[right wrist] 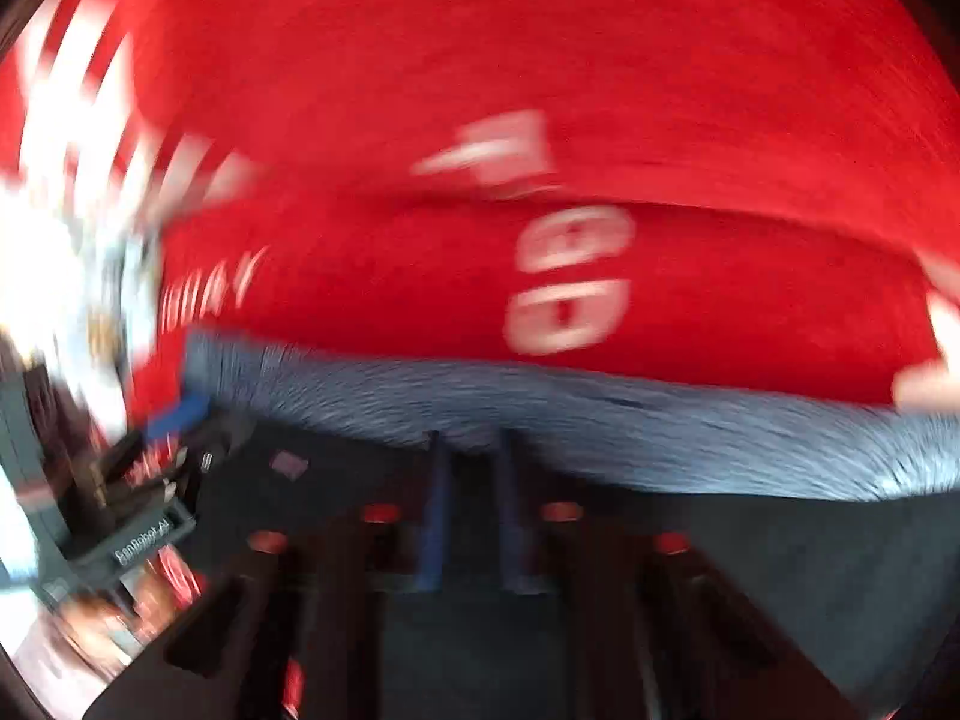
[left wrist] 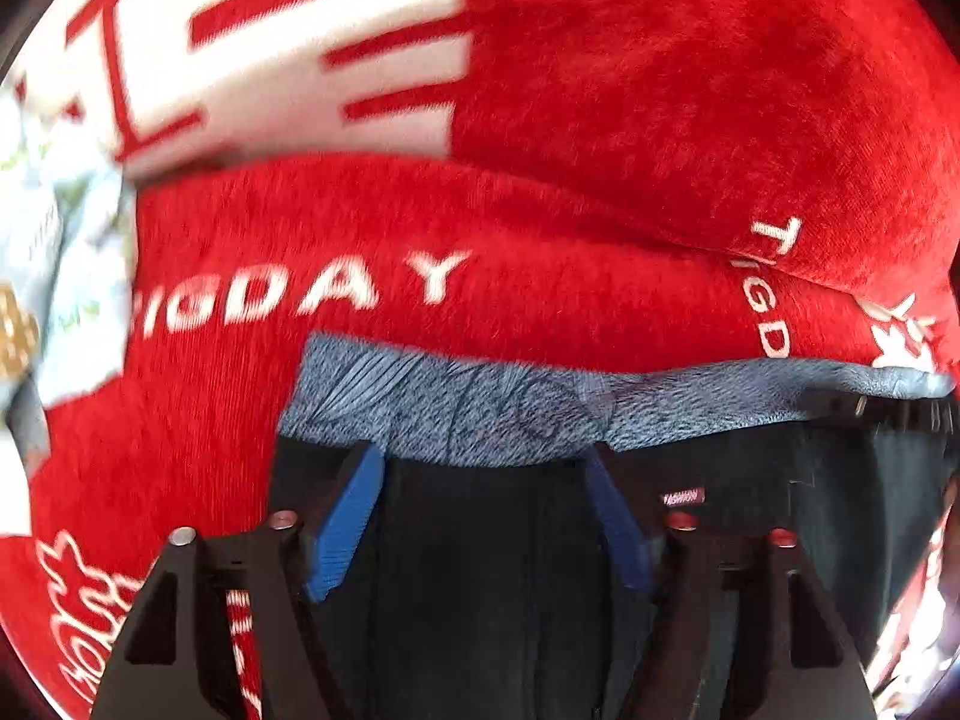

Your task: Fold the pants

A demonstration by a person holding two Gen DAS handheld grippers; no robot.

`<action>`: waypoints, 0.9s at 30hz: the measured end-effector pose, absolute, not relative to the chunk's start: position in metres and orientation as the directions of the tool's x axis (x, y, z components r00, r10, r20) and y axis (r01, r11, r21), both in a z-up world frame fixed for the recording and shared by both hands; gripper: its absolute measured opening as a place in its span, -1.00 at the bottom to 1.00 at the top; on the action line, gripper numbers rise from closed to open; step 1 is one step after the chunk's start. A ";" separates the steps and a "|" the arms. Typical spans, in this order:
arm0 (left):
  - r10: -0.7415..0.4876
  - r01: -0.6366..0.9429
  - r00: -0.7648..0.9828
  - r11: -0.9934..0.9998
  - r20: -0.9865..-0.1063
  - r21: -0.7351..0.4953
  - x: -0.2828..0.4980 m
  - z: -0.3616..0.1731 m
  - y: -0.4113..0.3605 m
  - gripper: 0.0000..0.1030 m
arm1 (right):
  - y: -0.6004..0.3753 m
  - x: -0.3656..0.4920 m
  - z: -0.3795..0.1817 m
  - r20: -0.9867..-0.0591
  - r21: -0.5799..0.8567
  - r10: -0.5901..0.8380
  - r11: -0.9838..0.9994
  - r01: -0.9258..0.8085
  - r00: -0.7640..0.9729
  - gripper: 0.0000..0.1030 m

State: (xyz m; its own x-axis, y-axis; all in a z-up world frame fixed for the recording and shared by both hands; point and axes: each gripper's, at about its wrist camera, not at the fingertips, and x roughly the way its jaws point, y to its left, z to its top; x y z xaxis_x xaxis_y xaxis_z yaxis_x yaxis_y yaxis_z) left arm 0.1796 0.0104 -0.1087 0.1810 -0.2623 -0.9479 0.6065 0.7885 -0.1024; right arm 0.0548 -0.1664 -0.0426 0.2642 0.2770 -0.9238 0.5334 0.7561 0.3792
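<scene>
The dark pants point(left wrist: 480, 570) lie on a red blanket, and a grey-blue fleecy band point(left wrist: 456, 414) runs along their far edge. My left gripper point(left wrist: 481, 455) hangs open just over this band; its blue pads point(left wrist: 348, 516) stand wide apart with nothing pinched between them. The right wrist view is heavily blurred. In it the same pants point(right wrist: 750, 570) and band point(right wrist: 600, 420) show, and my right gripper point(right wrist: 471, 450) is shut with its tips at the band's near edge. Whether cloth is caught between them I cannot tell. A blue pad point(right wrist: 180, 411) of the left gripper shows at the left.
A red plush blanket point(left wrist: 660, 90) with white lettering point(left wrist: 312, 294) covers the surface beyond the pants, with a large white patterned patch point(left wrist: 270, 60) at the far left. Pale printed bedding point(left wrist: 66, 276) lies past the blanket's left edge.
</scene>
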 end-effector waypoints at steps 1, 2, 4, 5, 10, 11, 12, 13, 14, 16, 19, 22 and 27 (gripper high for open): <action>-0.236 0.617 0.186 0.783 -0.954 -0.073 0.179 -0.110 0.007 0.44 | -0.187 0.043 -0.045 -0.938 0.341 0.219 0.723 0.601 0.270 -0.80; -0.217 0.626 0.194 0.778 -0.957 -0.049 0.177 -0.111 0.007 0.44 | -0.203 0.032 -0.044 -0.944 0.319 0.172 0.692 0.648 0.281 -0.79; -0.193 0.631 0.187 0.775 -0.963 -0.033 0.176 -0.109 0.001 0.44 | -0.231 0.011 -0.040 -0.962 0.249 0.080 0.644 0.723 0.261 -0.71; -0.184 0.629 0.176 0.777 -0.967 -0.033 0.175 -0.107 -0.003 0.44 | -0.239 0.001 -0.037 -0.963 0.248 0.073 0.623 0.742 0.260 -0.70; -0.269 0.640 0.114 0.756 -0.956 -0.137 0.143 -0.075 -0.012 0.44 | -0.248 -0.075 -0.001 -0.918 0.390 0.139 0.492 0.778 0.372 -0.16; -0.275 0.646 0.093 0.748 -0.957 -0.152 0.136 -0.078 -0.029 0.44 | -0.244 -0.091 0.002 -0.912 0.407 0.150 0.461 0.788 0.383 0.12; -0.275 0.656 0.059 0.736 -0.960 -0.170 0.123 -0.081 -0.036 0.44 | -0.238 -0.111 0.005 -0.904 0.426 0.163 0.423 0.799 0.396 0.15; -0.269 0.664 0.035 0.726 -0.962 -0.179 0.109 -0.083 -0.040 0.44 | -0.230 -0.134 0.007 -0.893 0.451 0.184 0.375 0.810 0.412 0.15; -0.252 0.676 0.005 0.714 -0.968 -0.182 0.097 -0.091 -0.045 0.44 | -0.221 -0.146 0.005 -0.884 0.466 0.201 0.347 0.814 0.421 0.15; -0.207 0.688 -0.019 0.707 -0.978 -0.163 0.075 -0.108 -0.047 0.50 | -0.205 -0.177 -0.001 -0.854 0.513 0.253 0.264 0.817 0.454 0.15; -0.216 0.726 0.036 0.676 -0.976 -0.123 0.058 -0.109 -0.045 0.65 | -0.195 -0.196 -0.019 -0.811 0.564 0.306 0.185 0.805 0.498 -0.03; -0.213 0.730 0.030 0.672 -0.977 -0.125 0.062 -0.112 -0.043 0.65 | -0.188 -0.187 -0.039 -0.795 0.579 0.330 0.165 0.798 0.509 -0.11; -0.199 0.728 0.010 0.673 -0.980 -0.129 0.075 -0.114 -0.047 0.65 | -0.191 -0.198 -0.045 -0.790 0.573 0.310 0.066 0.817 0.529 -0.17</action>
State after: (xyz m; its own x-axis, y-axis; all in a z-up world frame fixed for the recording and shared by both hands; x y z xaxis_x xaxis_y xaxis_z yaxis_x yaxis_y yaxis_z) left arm 0.0745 -0.0469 -0.1140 0.0104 -0.1993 -0.9799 0.7282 0.6731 -0.1292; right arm -0.1984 -0.1909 -0.0451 0.5293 0.3102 -0.7897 0.8167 0.0660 0.5733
